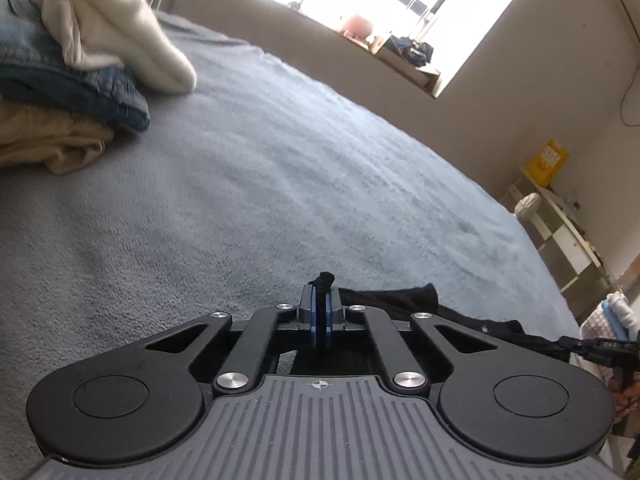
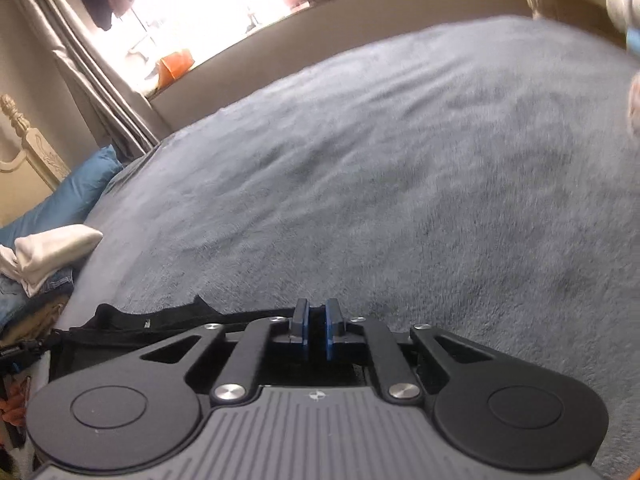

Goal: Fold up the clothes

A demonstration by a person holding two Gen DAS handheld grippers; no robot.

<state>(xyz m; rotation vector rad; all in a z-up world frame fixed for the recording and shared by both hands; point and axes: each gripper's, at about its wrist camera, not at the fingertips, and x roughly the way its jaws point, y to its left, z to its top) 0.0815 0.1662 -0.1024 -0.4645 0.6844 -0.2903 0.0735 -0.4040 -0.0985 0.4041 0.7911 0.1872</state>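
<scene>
You held a black garment (image 1: 404, 300) stretched between both tools above the grey blanket (image 1: 280, 184) that covered the bed. Your left gripper (image 1: 321, 304) had its blue pads pressed together on a bunched tuft of the dark cloth, which poked out at the fingertips and trailed off toward 3 o'clock in the left wrist view. Your right gripper (image 2: 316, 316) stood nearly shut, with dark fabric filling the narrow gap between its pads; from there the black garment ran toward 9 o'clock in the right wrist view.

At 10 o'clock in the left view sat a heap of clothes: a white piece (image 1: 116, 28) on top, a denim piece (image 1: 80, 92) under it, a tan piece (image 1: 52, 140) at the bottom. Whether that heap was already folded or waiting its turn could not be told; it looked loosely stacked rather than neat.

By the look of it, the fold of the black garment was at an early stage: gripped at two points and held taut, not yet laid flat on the blanket, with no crease made. Spreading it, folding it and setting it aside were all left to do.
</scene>
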